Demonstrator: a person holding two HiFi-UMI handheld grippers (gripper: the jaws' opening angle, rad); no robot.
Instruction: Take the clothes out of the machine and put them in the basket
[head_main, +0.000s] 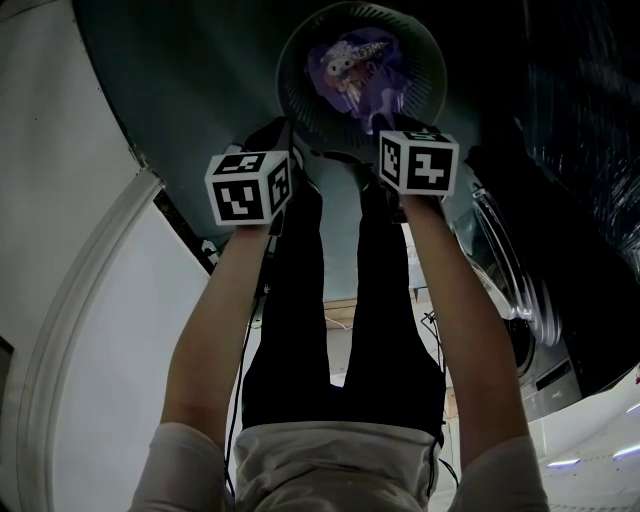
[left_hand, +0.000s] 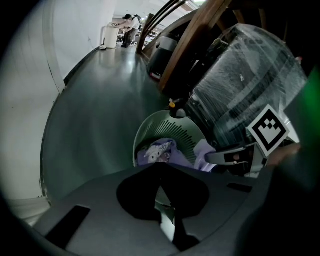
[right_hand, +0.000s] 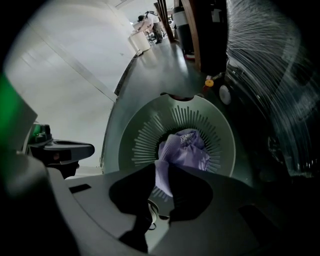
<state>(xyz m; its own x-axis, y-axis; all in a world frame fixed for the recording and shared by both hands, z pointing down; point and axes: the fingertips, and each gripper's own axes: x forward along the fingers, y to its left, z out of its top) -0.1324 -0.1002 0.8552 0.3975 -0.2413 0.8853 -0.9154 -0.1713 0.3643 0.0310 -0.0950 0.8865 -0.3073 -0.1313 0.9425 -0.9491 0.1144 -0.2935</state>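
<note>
Both bare forearms reach straight down towards the basket (head_main: 292, 62), nearly parallel, left forearm (head_main: 215, 320) and right forearm (head_main: 462, 310) either side of the person's legs (head_main: 340, 330) in black trousers; a marker cube tops each wrist, the left cube (head_main: 250, 187) just short of the basket's near rim, the right cube (head_main: 420, 162) over that rim.

The basket is round, pale green and slotted, standing on the grey floor (left_hand: 100, 100); purple clothes (head_main: 360, 75) lie bunched in its middle.

The right tool (right_hand: 160, 176) hangs above the basket's near side, pointing into it; its jaws are closed on a fold of the purple clothes (right_hand: 185, 150), and the cloth runs from the heap in the basket up into the gap between them.

The left tool (left_hand: 160, 172) hovers beside the basket's near-left rim, angled across it; its jaws meet at the tips, with only a pale slit behind them, and I see no cloth in them; the clothes (left_hand: 160, 152) lie just beyond, inside the basket wall (left_hand: 170, 127).

From the left tool's camera the right tool shows to the right of the basket, cube uppermost; from the right tool's camera the left one shows to the basket's left.

The machine (head_main: 530, 330) stands right of the basket, dark and partly wrapped in clear film (left_hand: 250, 75).
</note>
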